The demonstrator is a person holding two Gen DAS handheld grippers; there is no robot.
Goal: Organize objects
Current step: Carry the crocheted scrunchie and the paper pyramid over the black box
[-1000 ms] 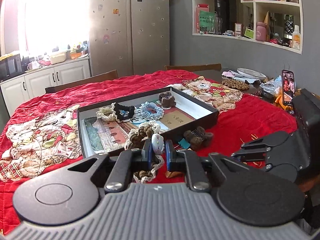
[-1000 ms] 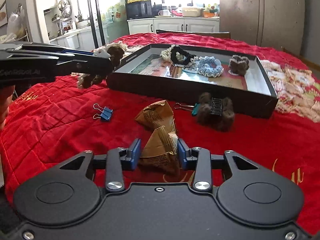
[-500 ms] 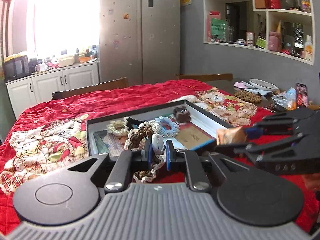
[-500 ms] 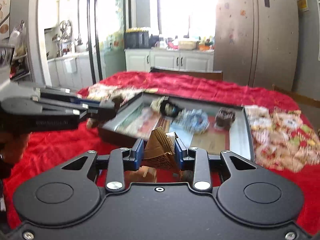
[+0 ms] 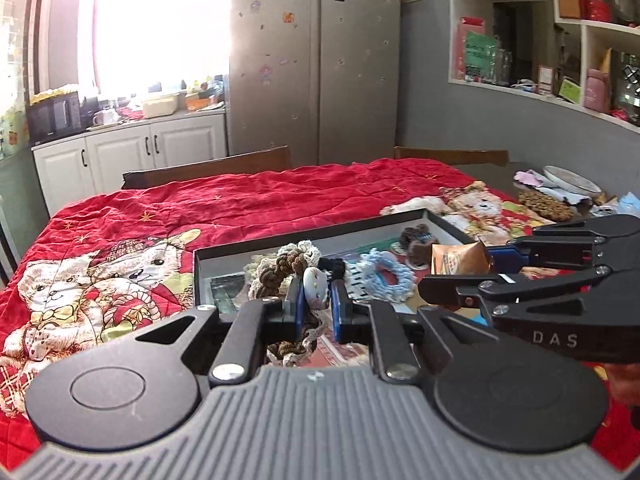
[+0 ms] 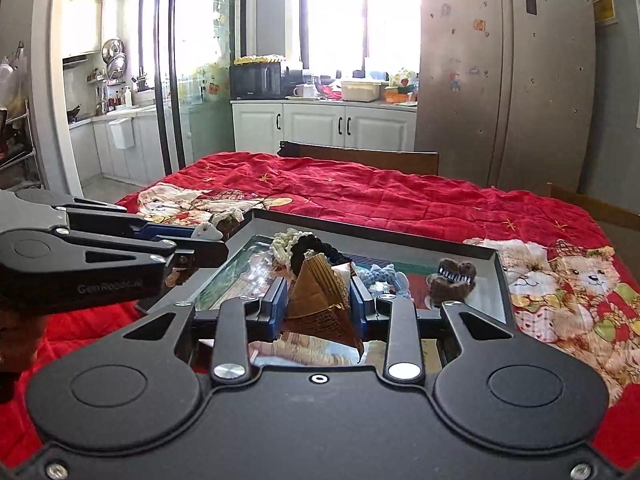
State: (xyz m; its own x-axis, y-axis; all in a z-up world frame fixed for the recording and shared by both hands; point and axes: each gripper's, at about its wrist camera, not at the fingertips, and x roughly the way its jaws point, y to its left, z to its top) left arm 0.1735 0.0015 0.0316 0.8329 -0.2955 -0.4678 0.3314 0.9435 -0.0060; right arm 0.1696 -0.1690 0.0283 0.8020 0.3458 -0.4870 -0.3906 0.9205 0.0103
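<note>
The left gripper (image 5: 316, 300) is clenched on a braided brown-and-cream hair tie (image 5: 286, 264) by its pale charm, the tie's loop hanging below the fingers over the near left corner of the black tray (image 6: 494, 258). The right gripper (image 6: 319, 300) is clenched on a brown pyramid-shaped snack packet (image 6: 320, 300), apex pointing away from the camera and up, held above the tray's near edge. The coming move is judged to be a release into the tray, and it turns on one relation: bare tray floor lies straight ahead of and below both sets of tongs, with the scrunchies (image 6: 384, 276) and the brown claw clip (image 6: 454, 280) already lined along the far side. The packet's long axis runs along the right gripper's fingers; the right hand is judged nearer the open middle, the left nearer the left end. Compared with a second ago, the packet has been lifted off the red quilt (image 6: 400, 196) and carried over the tray, and the tie has likewise been brought from outside the near wall to above the tray.
</note>
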